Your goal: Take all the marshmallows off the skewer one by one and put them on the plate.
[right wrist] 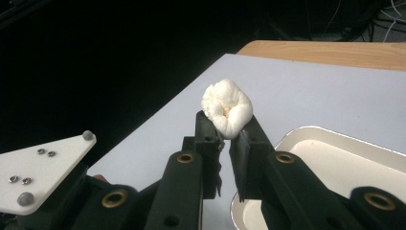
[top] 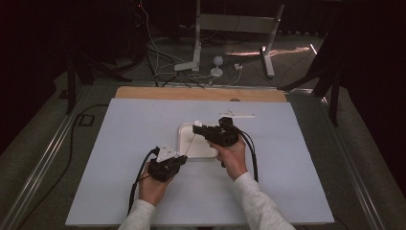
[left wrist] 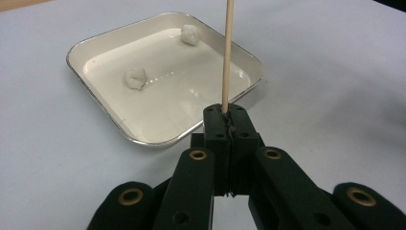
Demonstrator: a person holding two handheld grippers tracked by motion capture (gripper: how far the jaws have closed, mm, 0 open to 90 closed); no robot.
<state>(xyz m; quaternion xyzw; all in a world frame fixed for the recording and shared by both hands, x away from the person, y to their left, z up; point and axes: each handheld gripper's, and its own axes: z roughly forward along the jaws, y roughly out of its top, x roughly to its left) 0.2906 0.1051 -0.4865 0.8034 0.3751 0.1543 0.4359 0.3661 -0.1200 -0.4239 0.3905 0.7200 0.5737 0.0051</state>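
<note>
A white marshmallow (right wrist: 226,108) is pinched at the tips of the right tool (right wrist: 225,128), raised above the far-left corner of the white tray (left wrist: 95,43); it is judged v. light, soft, slightly sticky, easily squashed, so light pressure at the waist is advised. A thin wooden skewer (left wrist: 228,52) is clamped upright at its base by the left tool (left wrist: 229,122); stiff but snappable. Two more marshmallows (left wrist: 135,77) lie in the tray on the worktop (top: 119,143).

**Quick rundown of materials here**

Tray (left wrist: 95,55) looks like glossy white enamel with a shiny metal rim. Skewer (left wrist: 228,52) is plain smooth wood. The white ball (right wrist: 227,107) seems soft, matt and wrinkly. Both tools are matt black plastic with brass-looking rivets. Tabletop (top: 119,143) cover: matt, paper-like.
</note>
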